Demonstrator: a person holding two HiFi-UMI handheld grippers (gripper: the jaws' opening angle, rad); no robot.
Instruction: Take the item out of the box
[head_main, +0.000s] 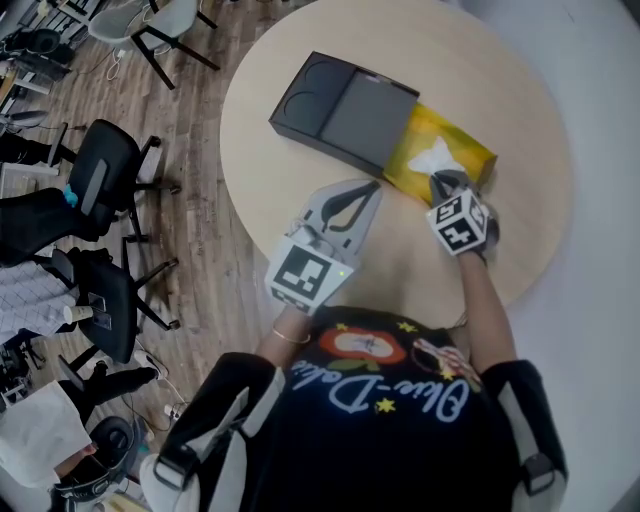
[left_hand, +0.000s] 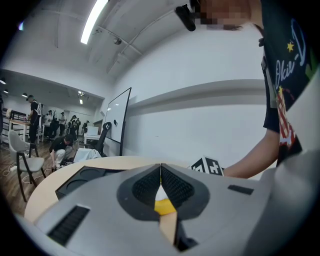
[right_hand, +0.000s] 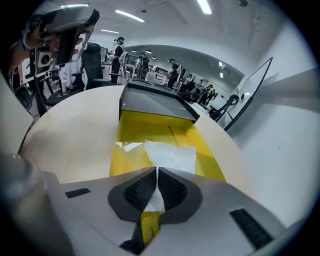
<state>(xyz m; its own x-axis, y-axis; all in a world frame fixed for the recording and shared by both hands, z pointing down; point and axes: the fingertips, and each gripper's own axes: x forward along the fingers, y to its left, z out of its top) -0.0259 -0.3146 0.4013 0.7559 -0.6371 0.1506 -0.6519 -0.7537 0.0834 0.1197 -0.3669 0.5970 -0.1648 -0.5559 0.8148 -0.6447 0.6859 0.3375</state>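
The left gripper is over the table, its jaws pressed together on nothing, tips just beside the yellow tray that sticks out of the dark box. In this tray lies the white bag. The right gripper pinches its near edge, partly hidden by the jaws. The right forearm reaches straight forward.

One round table, one box, one white bag, one left gripper, one right gripper.
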